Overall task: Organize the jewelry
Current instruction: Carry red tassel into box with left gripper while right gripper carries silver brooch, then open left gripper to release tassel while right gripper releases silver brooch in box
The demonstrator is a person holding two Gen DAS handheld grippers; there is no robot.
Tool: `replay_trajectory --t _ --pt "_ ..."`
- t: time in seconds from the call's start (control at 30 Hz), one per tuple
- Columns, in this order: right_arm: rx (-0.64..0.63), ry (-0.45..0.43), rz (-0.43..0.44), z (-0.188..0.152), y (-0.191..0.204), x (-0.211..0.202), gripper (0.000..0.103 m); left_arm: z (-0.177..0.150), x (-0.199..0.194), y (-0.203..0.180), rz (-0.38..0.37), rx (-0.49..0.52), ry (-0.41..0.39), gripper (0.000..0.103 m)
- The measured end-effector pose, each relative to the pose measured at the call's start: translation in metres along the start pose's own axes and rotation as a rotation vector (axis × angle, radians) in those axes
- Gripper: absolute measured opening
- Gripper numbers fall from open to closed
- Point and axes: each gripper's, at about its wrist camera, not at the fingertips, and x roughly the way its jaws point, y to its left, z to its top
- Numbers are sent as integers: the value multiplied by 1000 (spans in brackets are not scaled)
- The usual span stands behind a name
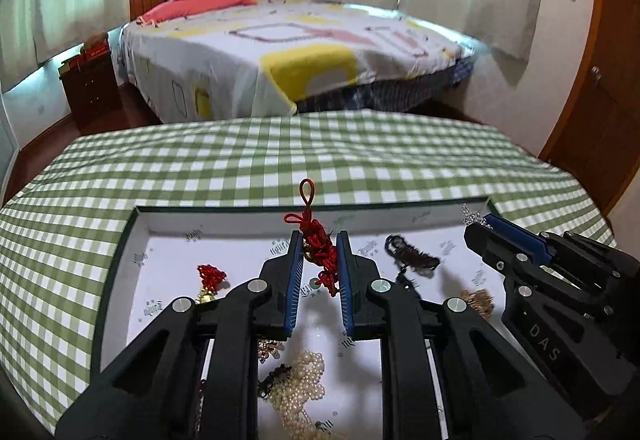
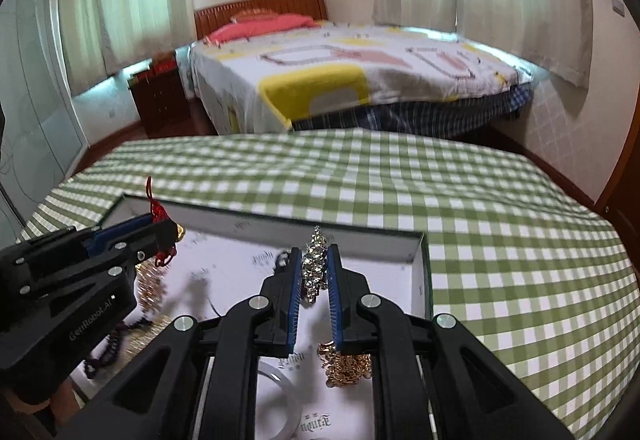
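Observation:
My left gripper (image 1: 319,240) is shut on a red knotted cord ornament (image 1: 320,260) with a small gold bell, its loop sticking up past the fingertips. It hangs above a shallow white box (image 1: 136,218). In the right wrist view my right gripper (image 2: 315,250) is shut on a sparkly silver piece (image 2: 315,274), also above the box (image 2: 425,256). Each gripper shows in the other's view: the right gripper (image 1: 478,226) at the box's far right corner, the left gripper (image 2: 168,229) with the red ornament (image 2: 157,212) at the far left.
In the box lie a second red knot (image 1: 210,276), a pearl strand (image 1: 298,380), a dark brown piece (image 1: 414,260), gold chains (image 2: 348,364), a pale bangle (image 2: 280,404) and dark beads (image 2: 110,350). A green check cloth (image 2: 500,240) covers the table. A bed (image 1: 300,52) stands beyond.

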Motion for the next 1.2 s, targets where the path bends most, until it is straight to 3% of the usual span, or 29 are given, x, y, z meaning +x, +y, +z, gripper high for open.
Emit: replay_trajectory --t 0.3,0.8,0.87,0.9,0.97,1.07,1.2 --pt "14 80 -2 0 -6 16 13 -1 22 -1 42 20 68 17" --pt "18 139 9 1 -7 28 13 -2 42 4 23 -11 165 18" --pt "25 144 12 0 -9 28 13 -3 43 5 25 -16 168 24" --pt "29 145 13 0 -9 29 14 -3 42 5 28 -19 166 32" --pt "43 151 19 1 -12 30 24 -2 42 7 32 -28 164 45" --pt "53 145 16 0 -13 28 43 -1 40 8 31 -34 157 50" --pt "34 122 -2 1 -9 24 55 -1 34 8 38 -33 129 64"
